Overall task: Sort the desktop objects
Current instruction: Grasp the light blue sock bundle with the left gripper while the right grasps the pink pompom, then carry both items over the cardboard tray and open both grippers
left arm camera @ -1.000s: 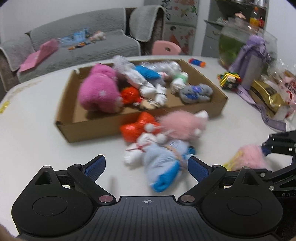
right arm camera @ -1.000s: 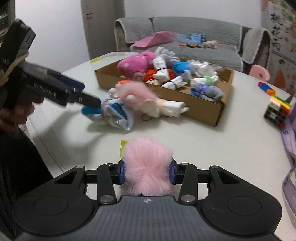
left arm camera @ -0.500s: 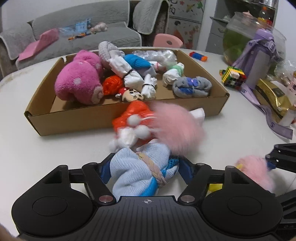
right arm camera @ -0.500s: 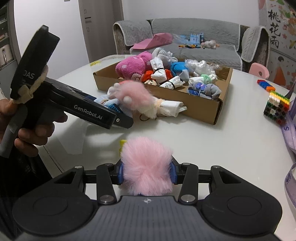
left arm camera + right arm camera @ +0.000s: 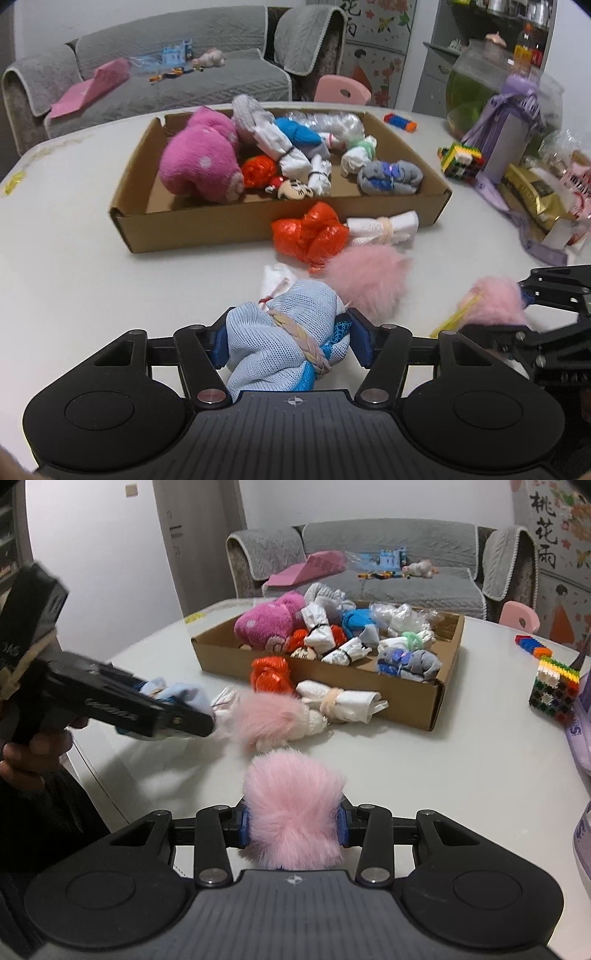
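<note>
Left gripper first: its jaws have just been closing and now clamp the blue mesh bundle at six o'clock on the bench. Next, probably lift it to the cardboard box at twelve o'clock. Loose before the box: one orange bundle, one white roll, one pink pompom. Right gripper, jaws clamped on a second pompom.
</note>
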Demonstrator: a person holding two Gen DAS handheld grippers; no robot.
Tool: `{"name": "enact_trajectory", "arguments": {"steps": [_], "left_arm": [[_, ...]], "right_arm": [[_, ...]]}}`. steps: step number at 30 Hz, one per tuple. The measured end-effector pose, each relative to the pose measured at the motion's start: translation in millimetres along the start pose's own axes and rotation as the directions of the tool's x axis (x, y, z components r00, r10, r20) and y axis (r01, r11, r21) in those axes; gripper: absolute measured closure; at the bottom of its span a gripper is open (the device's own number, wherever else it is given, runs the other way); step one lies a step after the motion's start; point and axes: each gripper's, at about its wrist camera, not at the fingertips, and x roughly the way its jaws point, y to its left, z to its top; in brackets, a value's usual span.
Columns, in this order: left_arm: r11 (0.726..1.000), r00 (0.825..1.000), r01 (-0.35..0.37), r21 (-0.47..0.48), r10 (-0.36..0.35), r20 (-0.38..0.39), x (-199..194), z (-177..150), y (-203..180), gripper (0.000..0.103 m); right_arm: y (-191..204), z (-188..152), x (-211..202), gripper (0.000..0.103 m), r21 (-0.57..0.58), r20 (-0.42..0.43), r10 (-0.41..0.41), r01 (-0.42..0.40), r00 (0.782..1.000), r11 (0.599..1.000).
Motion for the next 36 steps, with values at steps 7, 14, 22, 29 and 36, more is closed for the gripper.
{"name": "enact_trajectory", "arguments": {"steps": [7, 14, 22, 29, 36], "left_arm": [[1.000, 0.998, 0.012, -0.020, -0.010, 0.054, -33, 6, 14, 0.036], [0.999, 0.990, -0.027, -0.027, 0.030, 0.137, -67, 23, 27, 0.036], [0.996, 0.981, -0.064, -0.064, 0.074, 0.178, -78, 58, 50, 0.036], [0.994, 0.975, -0.081, -0.077, 0.095, 0.200, -76, 105, 61, 0.036], [0.991, 0.971, -0.118, -0.067, 0.129, 0.200, -56, 144, 59, 0.036]], "right_arm": [[-17, 7, -16, 0.065, 0.088, 0.053, 0.018, -0.023, 0.998, 0.996], [-34, 19, -36, 0.066, 0.113, 0.102, -0.018, 0.007, 0.995, 0.994], [-54, 63, -59, 0.065, 0.085, 0.177, -0.068, 0.054, 0.982, 0.995], [-62, 118, -62, 0.065, 0.030, 0.245, -0.075, 0.070, 0.967, 0.997], [-64, 161, -39, 0.066, -0.016, 0.261, -0.038, 0.044, 0.965, 0.999]]}}
